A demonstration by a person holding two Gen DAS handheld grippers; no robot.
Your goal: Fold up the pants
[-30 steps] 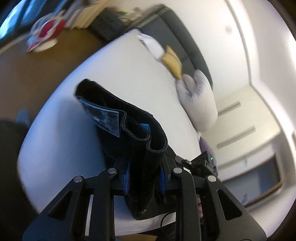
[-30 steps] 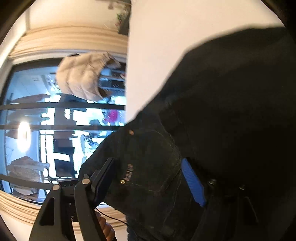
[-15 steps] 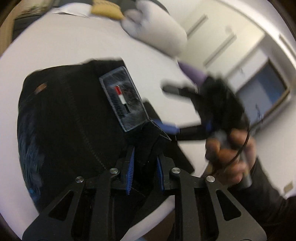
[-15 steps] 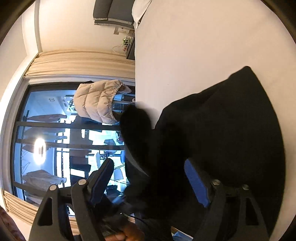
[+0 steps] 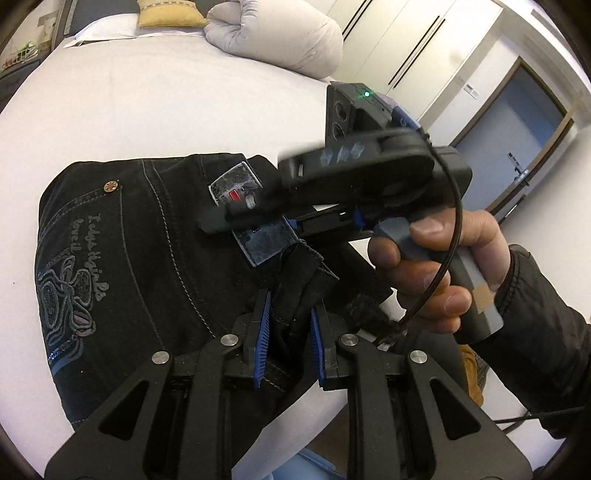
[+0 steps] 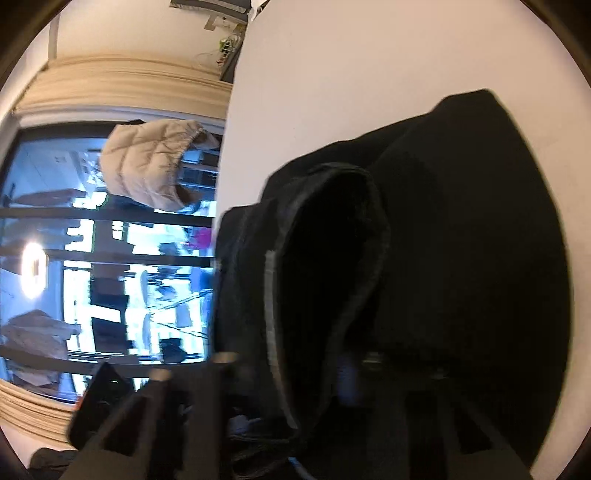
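White bedding [image 5: 155, 110] is filling the room's middle, and the black pants [image 5: 147, 258] are lying folded on it at six o'clock. Cursive stitching on the back pocket [image 5: 85, 254] is too small to read. Left gripper [image 5: 290, 332] is pinching a fold of the waistband. Right gripper [image 5: 221, 221], at three o'clock, is closing; its view is showing blurred cloth between its fingers.

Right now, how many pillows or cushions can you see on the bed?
2: a yellow cushion at the bed's far end, and a white pillow lying under it. The rolled grey duvet may hide more.
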